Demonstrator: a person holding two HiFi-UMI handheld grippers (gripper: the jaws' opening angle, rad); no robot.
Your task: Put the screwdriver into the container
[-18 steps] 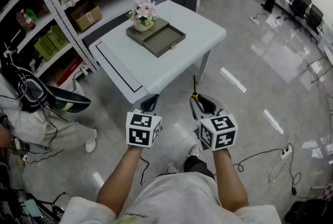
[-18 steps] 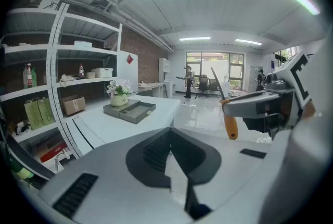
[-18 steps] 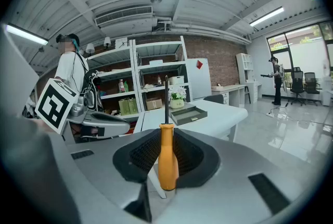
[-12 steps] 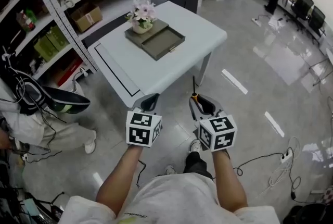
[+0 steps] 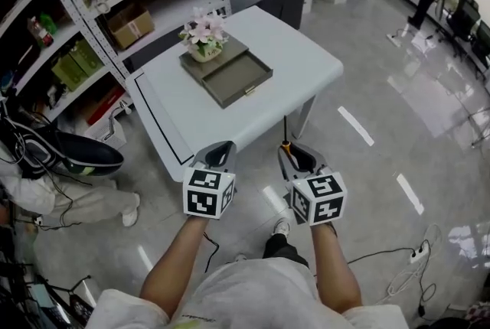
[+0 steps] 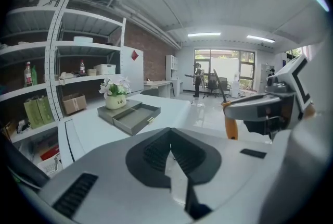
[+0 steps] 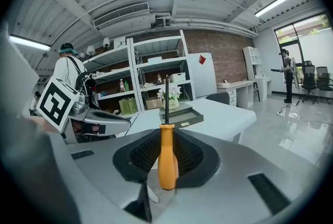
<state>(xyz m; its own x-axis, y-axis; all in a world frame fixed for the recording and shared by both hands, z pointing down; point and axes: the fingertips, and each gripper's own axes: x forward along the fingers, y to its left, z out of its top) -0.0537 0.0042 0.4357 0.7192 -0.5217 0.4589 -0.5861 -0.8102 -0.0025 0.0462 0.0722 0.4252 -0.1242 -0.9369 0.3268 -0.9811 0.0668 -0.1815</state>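
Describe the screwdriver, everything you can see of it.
The screwdriver has a smooth orange handle, plastic by its look, slightly thicker toward the butt, and a thin dark shaft, probably metal; its tip is too small to make out. It stands roughly upright, shaft upward. The right hand-held gripper is shut on the handle, with dark ribbed pads on both sides; nothing else touches it. It is held in the air short of the white table, not yet in the grey container.
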